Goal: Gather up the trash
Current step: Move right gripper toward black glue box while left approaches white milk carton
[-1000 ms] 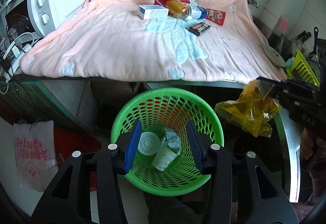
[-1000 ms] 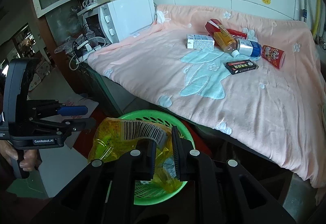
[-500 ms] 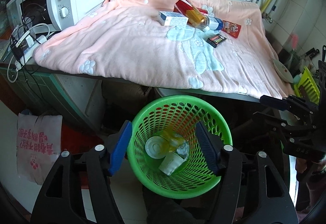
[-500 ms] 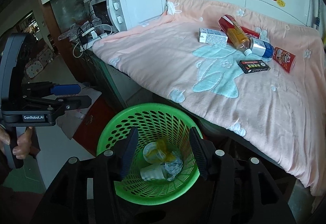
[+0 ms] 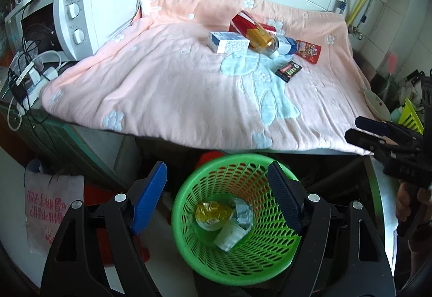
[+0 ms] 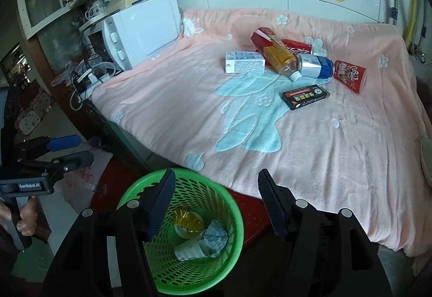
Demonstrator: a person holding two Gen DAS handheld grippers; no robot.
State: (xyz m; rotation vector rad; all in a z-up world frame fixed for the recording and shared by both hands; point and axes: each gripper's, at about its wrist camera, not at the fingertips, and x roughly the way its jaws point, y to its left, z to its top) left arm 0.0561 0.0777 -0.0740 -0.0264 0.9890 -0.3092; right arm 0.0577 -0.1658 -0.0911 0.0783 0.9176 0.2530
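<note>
In the left wrist view, the left gripper (image 5: 216, 197) is hanging empty over the green basket (image 5: 186, 253) at lower centre, its jaws opening, while the remaining trash is lying at upper centre on the pink-blanketed surface (image 5: 167, 86). In the right wrist view, the right gripper (image 6: 214, 204) is likewise opening with nothing between its jaws; the white carton (image 6: 244, 62) looks light and stiff, best pinched across its flat sides, whereas the bottle (image 6: 282, 59) probably rolls.

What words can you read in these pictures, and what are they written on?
"GenRobot.AI": on the left gripper, seen from the right wrist.
"Midea", faint: on the microwave.
Red characters on the hanging bag: mirrored, unreadable.
Print on the white box, black box and bottle: too small.
</note>
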